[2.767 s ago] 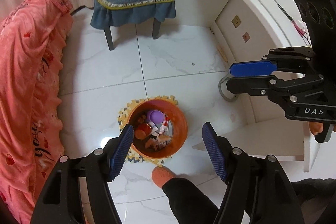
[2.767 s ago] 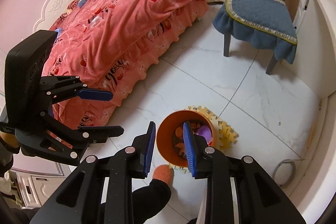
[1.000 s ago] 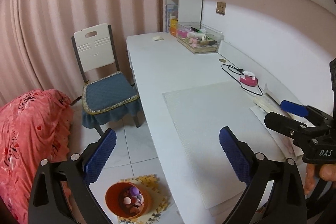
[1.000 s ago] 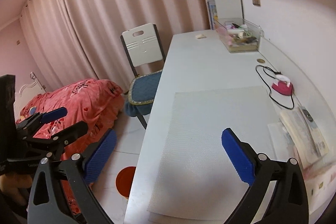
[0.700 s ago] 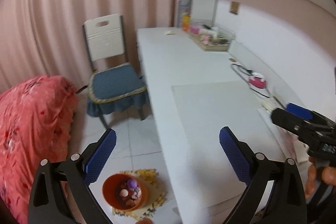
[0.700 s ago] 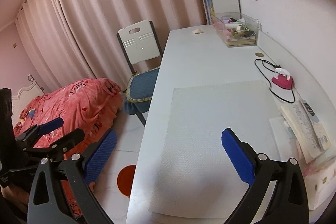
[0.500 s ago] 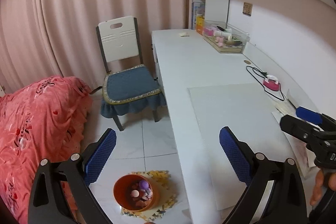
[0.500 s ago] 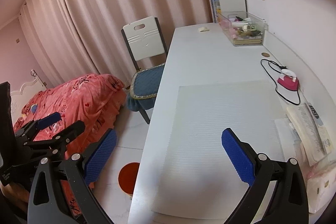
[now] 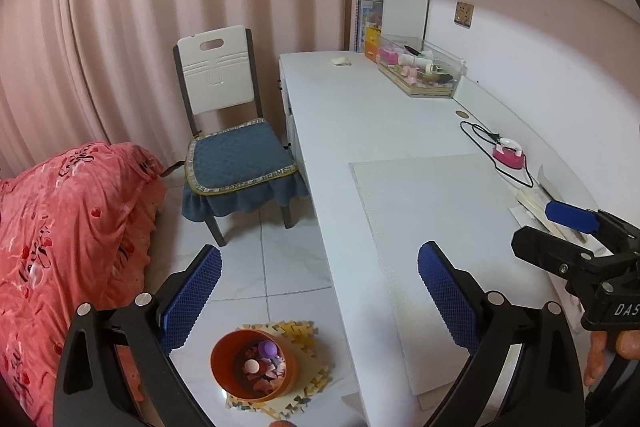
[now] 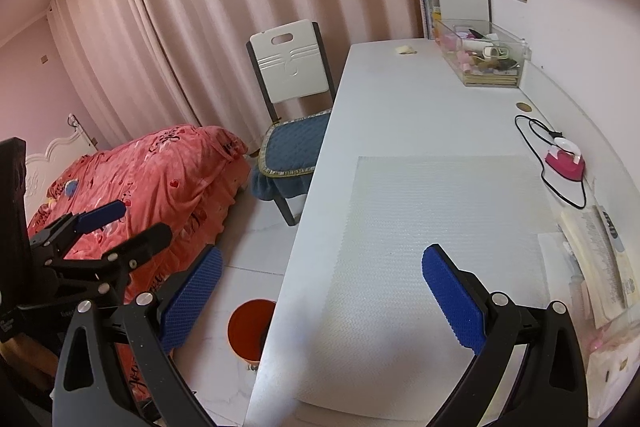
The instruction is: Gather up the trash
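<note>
Both tools hung spread wide and empty, left tool [image 9: 320,291] over the surface [image 9: 392,131] edge, right tool [image 10: 320,287] above its pale mat [image 10: 432,239]. Down on the floor, beside the surface, sat the orange bin [image 9: 224,359] holding trash, resting on a yellow foam mat [image 9: 308,337].

Glossy tiled floor [image 9: 248,259], textured matt mat [image 10: 432,235]

bin [image 9: 251,367] on floor left of desk [image 9: 384,131]; chair [image 9: 236,143] behind bin; mat [image 9: 432,227] on desk.
</note>
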The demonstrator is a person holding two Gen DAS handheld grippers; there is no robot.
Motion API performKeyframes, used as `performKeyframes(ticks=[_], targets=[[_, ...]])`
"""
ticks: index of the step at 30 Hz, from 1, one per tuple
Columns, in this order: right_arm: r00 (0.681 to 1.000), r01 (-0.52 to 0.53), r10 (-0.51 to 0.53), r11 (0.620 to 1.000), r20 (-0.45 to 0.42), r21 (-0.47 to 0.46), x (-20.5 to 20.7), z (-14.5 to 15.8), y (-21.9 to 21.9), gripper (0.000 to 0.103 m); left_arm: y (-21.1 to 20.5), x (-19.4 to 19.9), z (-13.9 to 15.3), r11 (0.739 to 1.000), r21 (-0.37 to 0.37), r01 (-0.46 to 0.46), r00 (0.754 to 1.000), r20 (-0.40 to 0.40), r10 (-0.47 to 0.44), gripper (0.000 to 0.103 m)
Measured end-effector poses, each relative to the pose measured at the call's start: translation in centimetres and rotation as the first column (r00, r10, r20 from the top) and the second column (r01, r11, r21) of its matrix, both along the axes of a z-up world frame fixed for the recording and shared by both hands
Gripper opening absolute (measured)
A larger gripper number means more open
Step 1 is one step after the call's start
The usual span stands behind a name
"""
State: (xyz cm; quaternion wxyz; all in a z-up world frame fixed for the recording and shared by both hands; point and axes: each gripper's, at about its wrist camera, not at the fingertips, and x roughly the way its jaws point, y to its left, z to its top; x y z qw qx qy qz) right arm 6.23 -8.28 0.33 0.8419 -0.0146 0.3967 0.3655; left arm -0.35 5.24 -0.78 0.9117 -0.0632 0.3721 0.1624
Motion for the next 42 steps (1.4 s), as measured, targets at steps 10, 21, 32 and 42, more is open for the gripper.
performKeyframes(ticks=[10, 21, 32, 42], targets=[[1.0, -0.004, 0.004, 1.0, -0.006, 0.002, -0.04, -0.01, 0.21, 0.098, -0.08, -0.07, -0.04, 1.0, -0.008, 0.001, 1.0, 0.002, -0.001, 0.097], [1.0, -0.009, 0.009, 1.0, -0.012, 0.003, -0.03, -0.12, 0.23, 0.098, -0.04, -0.13, -0.01, 1.0, -0.007, 0.006, 1.0, -0.001, -0.006, 0.097], [1.0, -0.01, 0.01, 1.0, -0.015, 0.004, -0.02, -0.26, 0.06, 0.098, -0.57, -0.3, -0.07, 1.0, -0.014, 0.007, 1.0, -0.009, -0.007, 0.097], [1.0, -0.014, 0.014, 1.0, -0.017, 0.004, -0.34, -0.63, 0.01, 0.098, -0.47, -0.36, -0.22, 1.0, -0.018, 0.007, 1.0, -0.014, -0.008, 0.097]])
